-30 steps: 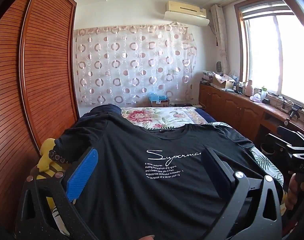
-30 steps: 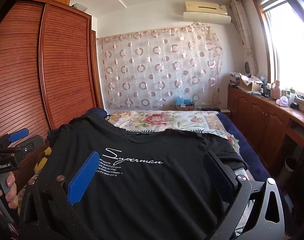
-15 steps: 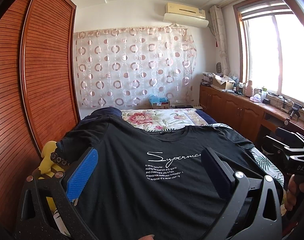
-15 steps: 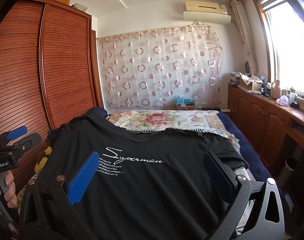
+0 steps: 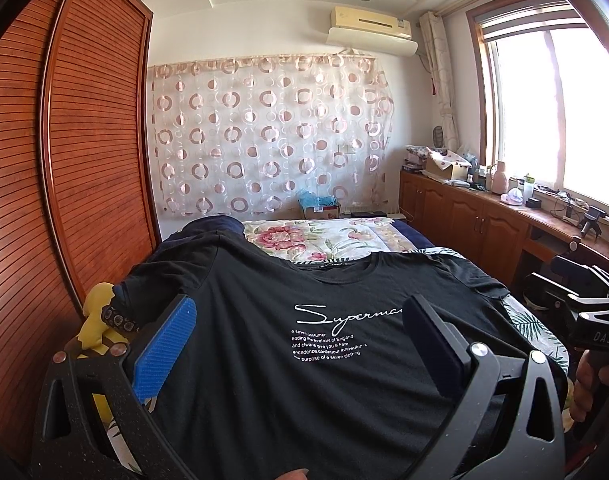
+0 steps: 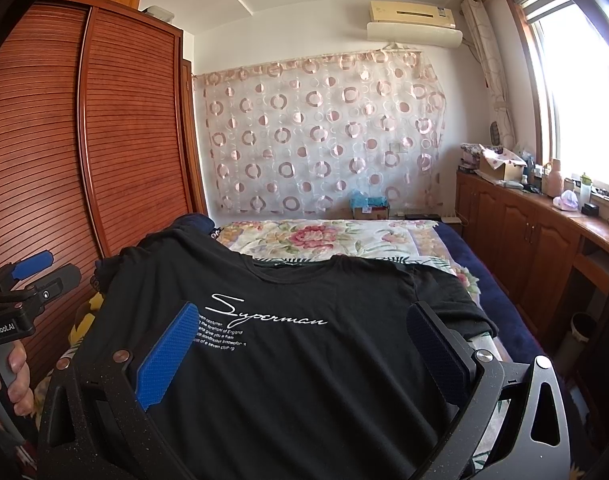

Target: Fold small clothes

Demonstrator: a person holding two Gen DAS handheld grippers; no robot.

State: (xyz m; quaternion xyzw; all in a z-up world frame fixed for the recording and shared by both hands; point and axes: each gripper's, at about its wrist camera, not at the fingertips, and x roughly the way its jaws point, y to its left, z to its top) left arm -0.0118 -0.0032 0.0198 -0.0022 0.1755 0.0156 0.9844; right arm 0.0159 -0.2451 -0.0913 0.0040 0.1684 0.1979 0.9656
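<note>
A black T-shirt [image 5: 324, 360] with white "Superman" lettering lies spread flat, front up, on the bed; it also shows in the right wrist view [image 6: 304, 360]. My left gripper [image 5: 296, 320] is open and empty, held above the shirt's lower left part. My right gripper [image 6: 300, 328] is open and empty above the shirt's lower right part. Each gripper's body shows at the edge of the other's view, the right one [image 5: 584, 312] and the left one [image 6: 20, 292], both hand-held.
A floral bedspread [image 5: 324, 240] covers the far half of the bed. A wooden slatted wardrobe [image 5: 64, 160] stands close on the left. Wooden cabinets [image 5: 484, 224] with clutter run along the right under the window. A yellow item [image 5: 96, 320] lies by the shirt's left sleeve.
Both views have tilted up slightly, so the shirt sits a little lower in frame. The shirt has not moved and both grippers stay open.
</note>
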